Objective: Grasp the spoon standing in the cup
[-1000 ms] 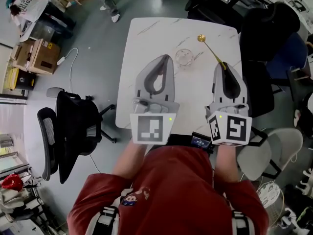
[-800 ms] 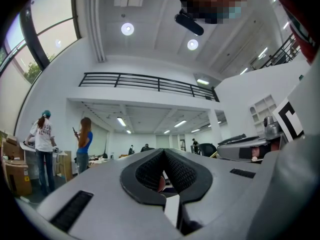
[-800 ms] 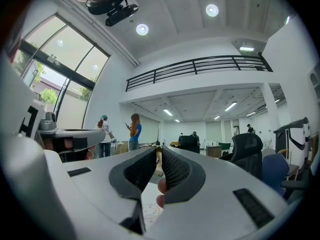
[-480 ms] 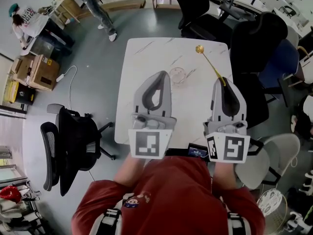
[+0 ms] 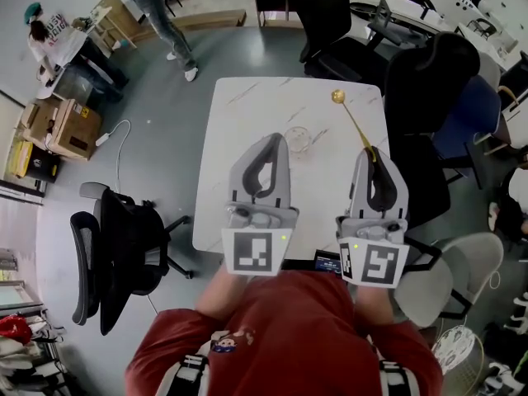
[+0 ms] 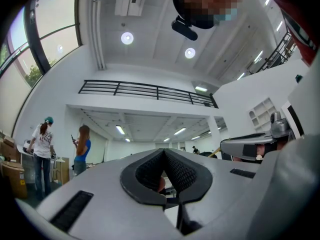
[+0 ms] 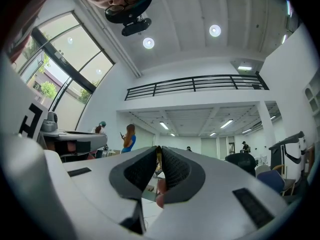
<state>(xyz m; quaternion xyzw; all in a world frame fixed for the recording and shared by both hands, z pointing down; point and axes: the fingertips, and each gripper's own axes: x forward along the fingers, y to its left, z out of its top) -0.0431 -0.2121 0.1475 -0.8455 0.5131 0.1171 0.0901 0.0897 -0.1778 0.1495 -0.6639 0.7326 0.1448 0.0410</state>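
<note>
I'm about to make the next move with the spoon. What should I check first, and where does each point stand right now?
1. The right gripper is shut on the spoon handle: ok.
2. The spoon is clear of the cup, with its bowl up and off to the cup's right: ok.
3. The cup is upright on the table, apart from both grippers: ok.
4. The left gripper is shut with nothing between its jaws: ok.
5. The grip is firm enough that the thin handle won't swing or slip: cannot tell.
</note>
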